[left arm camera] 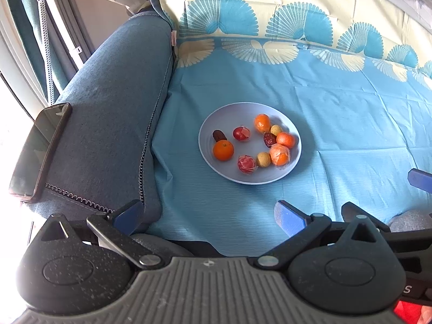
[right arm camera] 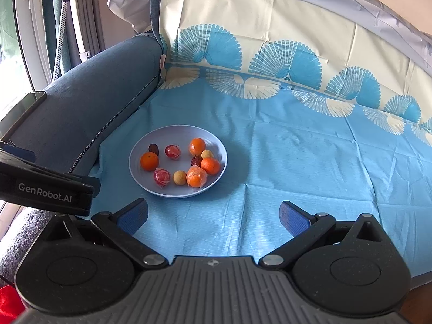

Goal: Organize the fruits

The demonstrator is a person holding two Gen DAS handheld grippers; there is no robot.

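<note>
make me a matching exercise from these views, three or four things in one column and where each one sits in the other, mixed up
Things:
1. bare orange
2. phone
3. plate
4. left gripper

Places or states:
a. on the sofa armrest
b. on the blue cloth
c. open, holding nothing
d. at the plate's left side, beside a dark date

Pairs: 1-d, 2-a, 3-b, 4-c

Blue sofa armrest (left arm camera: 113,113) w/ phone (left arm camera: 37,151) (window-side), daylight.

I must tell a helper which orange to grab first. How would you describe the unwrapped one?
Find the round pale blue plate on the blue cloth. The bare glossy orange sits at its sofa-side edge, touching a dark brown date; the other oranges are plastic-wrapped.
</note>
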